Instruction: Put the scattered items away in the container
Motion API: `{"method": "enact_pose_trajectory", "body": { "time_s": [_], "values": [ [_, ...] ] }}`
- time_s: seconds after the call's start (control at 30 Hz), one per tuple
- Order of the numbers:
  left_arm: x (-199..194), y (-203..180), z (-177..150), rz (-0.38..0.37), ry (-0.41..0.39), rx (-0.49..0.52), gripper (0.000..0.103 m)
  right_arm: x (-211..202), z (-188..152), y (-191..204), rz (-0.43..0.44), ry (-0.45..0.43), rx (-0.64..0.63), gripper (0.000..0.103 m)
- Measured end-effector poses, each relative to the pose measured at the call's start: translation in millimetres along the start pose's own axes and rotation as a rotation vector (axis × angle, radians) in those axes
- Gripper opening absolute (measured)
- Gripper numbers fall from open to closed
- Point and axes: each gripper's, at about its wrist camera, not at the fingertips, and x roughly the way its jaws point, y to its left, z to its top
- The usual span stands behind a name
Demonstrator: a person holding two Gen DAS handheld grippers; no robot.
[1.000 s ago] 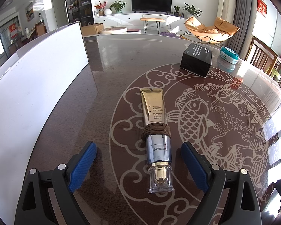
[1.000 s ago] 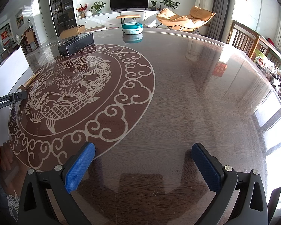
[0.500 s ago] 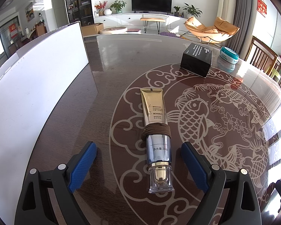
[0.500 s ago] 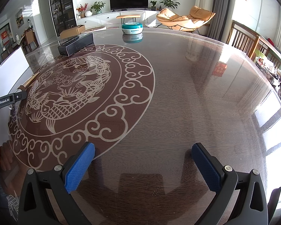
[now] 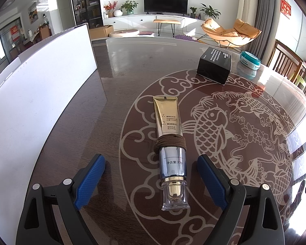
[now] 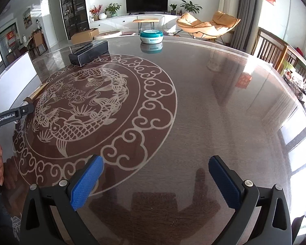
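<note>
left wrist: low, near table (image 5: 132, 65), faces TV | right wrist: same | shared: black box (image 5: 214, 67) (image 6: 88, 52)

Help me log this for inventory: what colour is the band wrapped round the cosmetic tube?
Dark brown band, coiled round the gold-and-silver cosmetic tube; clearest in the left wrist view.

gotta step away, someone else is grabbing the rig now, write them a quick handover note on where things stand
Left gripper: open, empty, low over the table, its jaws on either side of the cap end of the gold and silver tube, not touching it.
Right gripper: open, empty, over a bare stretch of table.
Items: the tube lies flat with a brown hair band wound round its middle. The black box and the teal round tin sit farther back. The white container stands along the left side.
Done: nothing seen going in; the container's inside is hidden.
Left: grip the tube, then the box and tin, all into the container.
</note>
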Motion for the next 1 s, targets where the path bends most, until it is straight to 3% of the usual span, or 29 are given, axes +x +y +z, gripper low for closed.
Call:
{"method": "enact_pose_trajectory", "body": {
  "time_s": [0.17, 0.3, 0.5, 0.83, 0.93, 1.0],
  "values": [
    [0, 0, 0, 0.0, 0.0, 0.0, 0.093, 31, 104, 42, 0.267, 0.043, 0.105, 0.103],
    [0, 0, 0, 0.002, 0.0, -0.001, 0.093, 76, 171, 77, 0.355, 0.116, 0.243, 0.103],
    [-2, 2, 0, 0.003, -0.001, -0.004, 0.093, 127, 212, 123, 0.27, 0.185, 0.271, 0.103],
    [-1, 1, 0, 0.002, -0.001, -0.001, 0.093, 173, 210, 160, 0.159, 0.224, 0.255, 0.103],
    [-1, 0, 1, 0.001, -0.001, 0.001, 0.093, 172, 205, 160, 0.12, 0.189, 0.195, 0.073],
    [-1, 0, 1, 0.0, -0.001, 0.0, 0.093, 167, 201, 155, 0.115, 0.161, 0.156, 0.069]
  ]
}}
